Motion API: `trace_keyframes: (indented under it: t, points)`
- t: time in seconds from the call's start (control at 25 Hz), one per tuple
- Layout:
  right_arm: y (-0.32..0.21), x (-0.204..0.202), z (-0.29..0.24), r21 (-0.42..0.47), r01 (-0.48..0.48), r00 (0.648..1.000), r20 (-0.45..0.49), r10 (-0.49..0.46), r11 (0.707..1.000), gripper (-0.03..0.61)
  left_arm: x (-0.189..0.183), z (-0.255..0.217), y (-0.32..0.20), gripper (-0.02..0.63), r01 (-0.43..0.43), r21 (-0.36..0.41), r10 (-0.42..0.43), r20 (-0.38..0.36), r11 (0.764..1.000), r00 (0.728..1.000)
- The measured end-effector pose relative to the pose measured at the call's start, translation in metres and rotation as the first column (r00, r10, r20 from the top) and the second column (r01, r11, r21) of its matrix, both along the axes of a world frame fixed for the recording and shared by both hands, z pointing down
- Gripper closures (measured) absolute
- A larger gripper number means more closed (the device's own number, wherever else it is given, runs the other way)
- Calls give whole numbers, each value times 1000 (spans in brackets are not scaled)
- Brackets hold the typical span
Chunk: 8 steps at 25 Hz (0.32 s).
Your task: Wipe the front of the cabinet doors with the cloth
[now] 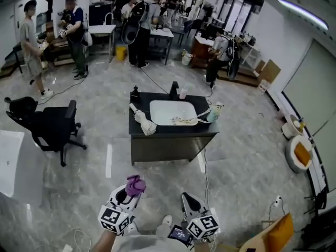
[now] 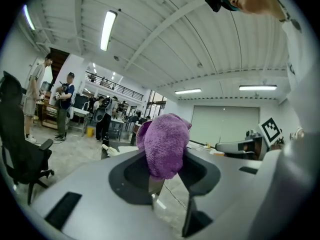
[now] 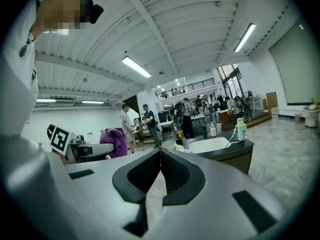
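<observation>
A purple cloth point(image 1: 135, 184) point(image 2: 164, 144) is bunched between the jaws of my left gripper point(image 1: 131, 189) point(image 2: 167, 176), which is shut on it. My right gripper point(image 1: 188, 200) point(image 3: 160, 156) is shut with nothing between its jaws. Both grippers are held low, near the person's body, well short of the cabinet point(image 1: 168, 146). The cabinet is a dark grey island with a black top and a white sink point(image 1: 172, 112); its front doors face me across a stretch of floor. In the right gripper view the cloth point(image 3: 115, 142) shows at the left and the cabinet point(image 3: 231, 156) to the right.
A black office chair point(image 1: 48, 126) stands left of the cabinet. On the counter lie a pale rag point(image 1: 144, 123), a black faucet point(image 1: 174, 90) and a bottle point(image 1: 214, 112). Cables run over the marble floor. Several people stand at tables far behind. A wall with round bins point(image 1: 300, 153) is on the right.
</observation>
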State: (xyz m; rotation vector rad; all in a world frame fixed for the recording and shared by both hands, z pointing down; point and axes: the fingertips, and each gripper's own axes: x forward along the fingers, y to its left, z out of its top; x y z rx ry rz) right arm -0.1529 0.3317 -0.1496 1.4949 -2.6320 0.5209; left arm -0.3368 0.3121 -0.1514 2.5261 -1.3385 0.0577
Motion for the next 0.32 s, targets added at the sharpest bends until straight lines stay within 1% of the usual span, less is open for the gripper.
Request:
trace_keyframes:
  t: [0.08,0.16,0.32]
  points:
    - [11,-13,-2,-4,1,1000,-23,-1,1000,551,-12,6,10,472,-17,-14,17,-9,1000,1000]
    - [23,-15,-4,-7,-13,999,-48,13,1000,551,-15,7,18,472,-35,-21,34,-21,999,999]
    - [43,-10,-2,-29,-74,997,-41,73,997,551,-17,9,25,472,-72,-22,72,-22,997,997]
